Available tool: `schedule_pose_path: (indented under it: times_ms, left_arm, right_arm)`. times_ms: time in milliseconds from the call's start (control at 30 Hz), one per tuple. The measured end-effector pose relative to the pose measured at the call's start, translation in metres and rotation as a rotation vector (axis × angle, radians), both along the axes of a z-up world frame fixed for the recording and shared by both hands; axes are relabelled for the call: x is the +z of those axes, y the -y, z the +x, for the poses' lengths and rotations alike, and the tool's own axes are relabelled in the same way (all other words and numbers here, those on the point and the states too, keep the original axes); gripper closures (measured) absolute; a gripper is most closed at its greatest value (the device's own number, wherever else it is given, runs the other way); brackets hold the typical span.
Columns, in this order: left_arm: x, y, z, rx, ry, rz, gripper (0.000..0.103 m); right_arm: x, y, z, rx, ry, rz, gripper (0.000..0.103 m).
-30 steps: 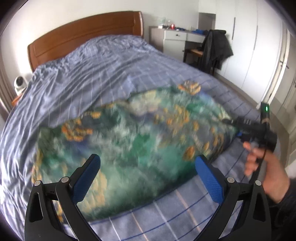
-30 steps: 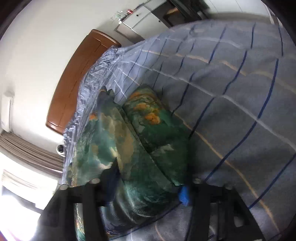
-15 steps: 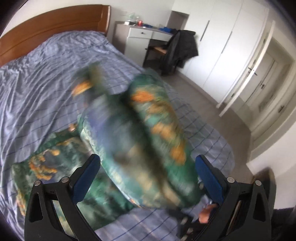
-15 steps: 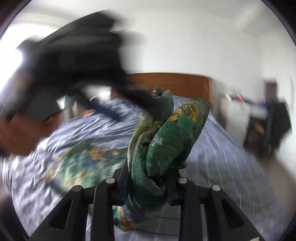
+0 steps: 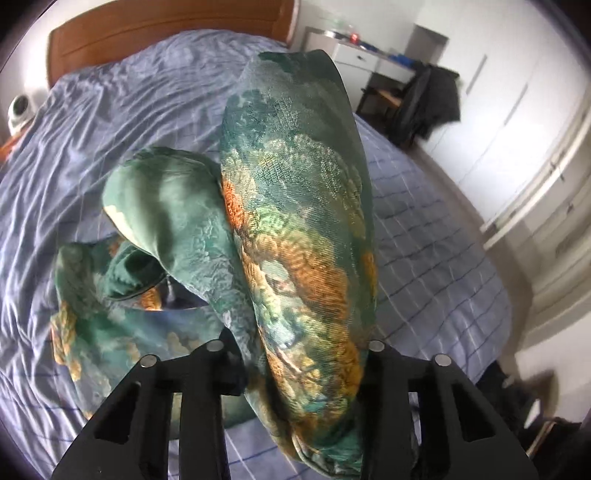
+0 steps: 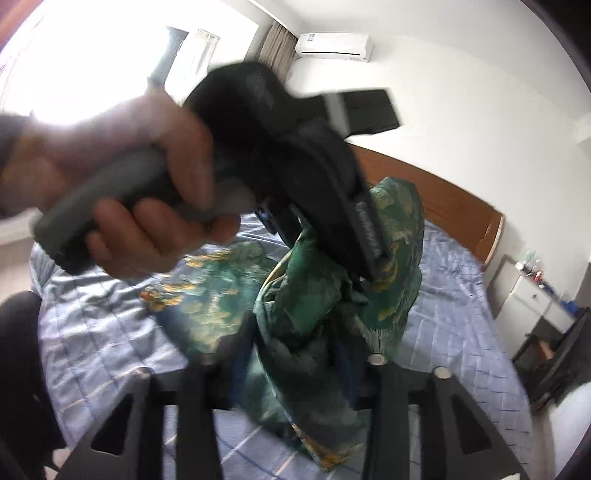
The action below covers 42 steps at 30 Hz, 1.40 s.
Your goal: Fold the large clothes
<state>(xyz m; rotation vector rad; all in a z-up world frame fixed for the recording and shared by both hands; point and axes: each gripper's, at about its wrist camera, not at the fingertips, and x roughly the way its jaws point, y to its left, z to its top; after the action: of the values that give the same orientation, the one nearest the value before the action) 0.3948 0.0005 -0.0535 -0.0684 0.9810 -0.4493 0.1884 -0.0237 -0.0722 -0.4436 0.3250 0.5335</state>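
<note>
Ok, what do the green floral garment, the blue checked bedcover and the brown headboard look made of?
Green floral garment: thin woven cloth, seemingly satin or silk-like; weave texture shows and folds catch a soft sheen. Blue checked bedcover: matte, cotton-like fabric with fine wrinkles and stitched grid lines, possibly quilted. Brown headboard: reddish wood or veneer with a smooth, slightly glossy finish. Both the left gripper and right gripper clamp the garment.

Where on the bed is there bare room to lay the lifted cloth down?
Bare blue checked bedspread lies right of the green-and-orange patterned garment, toward the white wardrobes, and behind it up to the wooden headboard. Crowded: the near-left, where the garment's spread part lies, and between left gripper and right gripper.
</note>
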Motion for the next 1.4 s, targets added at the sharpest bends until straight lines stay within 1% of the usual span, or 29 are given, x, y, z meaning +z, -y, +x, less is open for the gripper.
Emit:
schedule_pose_path:
  times_ms: [33, 67, 133, 233, 333, 433, 467, 567, 600, 633, 700, 733, 767, 867, 933, 967, 1033, 1133, 1167, 1300, 1400]
  left_arm:
    - [0.000, -0.006, 0.000, 0.008, -0.004, -0.020, 0.067]
    - [-0.001, -0.016, 0.002, 0.020, -0.009, -0.042, 0.067]
    - [-0.001, -0.030, 0.004, 0.035, -0.009, -0.055, 0.067]
    - [-0.004, -0.056, 0.008, 0.060, -0.012, -0.075, 0.067]
    - [-0.011, -0.081, 0.014, 0.098, -0.022, -0.080, 0.067]
    - [-0.026, -0.113, 0.021, 0.150, -0.040, -0.092, 0.067]
    - [-0.029, -0.118, 0.023, 0.161, -0.041, -0.091, 0.067]
    - [-0.039, -0.137, 0.027, 0.197, -0.043, -0.092, 0.067]
    - [-0.043, -0.143, 0.029, 0.209, -0.048, -0.097, 0.067]
    - [-0.050, -0.151, 0.031, 0.228, -0.056, -0.104, 0.067]
    - [-0.059, -0.158, 0.035, 0.246, -0.068, -0.118, 0.067]
    - [-0.064, -0.162, 0.037, 0.250, -0.074, -0.126, 0.067]
    - [-0.065, -0.162, 0.040, 0.250, -0.076, -0.129, 0.067]
    - [-0.071, -0.163, 0.041, 0.239, -0.062, -0.128, 0.067]
    - [-0.077, -0.171, 0.041, 0.238, -0.061, -0.124, 0.067]
    - [-0.082, -0.174, 0.040, 0.248, -0.063, -0.106, 0.067]
    - [-0.094, -0.185, 0.037, 0.255, -0.078, -0.103, 0.066]
    - [-0.114, -0.199, 0.037, 0.278, -0.109, -0.155, 0.065]
    - [-0.121, -0.201, 0.037, 0.286, -0.114, -0.168, 0.064]
    - [-0.132, -0.200, 0.034, 0.309, -0.106, -0.177, 0.063]
    - [-0.126, -0.200, 0.032, 0.303, -0.103, -0.167, 0.062]
  right_arm:
    - [0.003, 0.000, -0.003, 0.012, -0.012, 0.004, 0.032]
    - [0.006, 0.001, -0.006, 0.017, -0.020, 0.009, 0.024]
    - [0.015, 0.011, -0.016, 0.026, -0.048, 0.048, 0.024]
    - [0.025, 0.027, -0.016, 0.007, -0.122, 0.129, 0.024]
    - [0.025, 0.041, 0.002, -0.057, -0.173, 0.179, 0.024]
    - [0.020, 0.053, 0.024, -0.119, -0.211, 0.205, 0.024]
    - [0.019, 0.057, 0.033, -0.132, -0.227, 0.217, 0.024]
    - [0.018, 0.064, 0.060, -0.167, -0.253, 0.222, 0.024]
    - [0.019, 0.064, 0.071, -0.179, -0.260, 0.219, 0.026]
    - [0.019, 0.064, 0.083, -0.187, -0.272, 0.220, 0.030]
    - [0.020, 0.059, 0.108, -0.199, -0.309, 0.222, 0.061]
    - [0.020, 0.053, 0.118, -0.194, -0.329, 0.219, 0.065]
    - [0.018, 0.046, 0.128, -0.178, -0.345, 0.218, 0.066]
    - [0.007, 0.019, 0.140, -0.107, -0.383, 0.213, 0.068]
    - [-0.011, -0.005, 0.142, -0.052, -0.407, 0.179, 0.068]
    - [-0.024, -0.016, 0.146, -0.044, -0.433, 0.147, 0.069]
    - [-0.050, -0.030, 0.154, -0.047, -0.486, 0.109, 0.069]
    - [-0.075, -0.041, 0.158, -0.057, -0.493, 0.102, 0.069]
    - [-0.084, -0.044, 0.161, -0.065, -0.509, 0.103, 0.069]
    - [-0.106, -0.042, 0.169, -0.095, -0.556, 0.140, 0.070]
    - [-0.105, -0.044, 0.167, -0.095, -0.545, 0.109, 0.070]
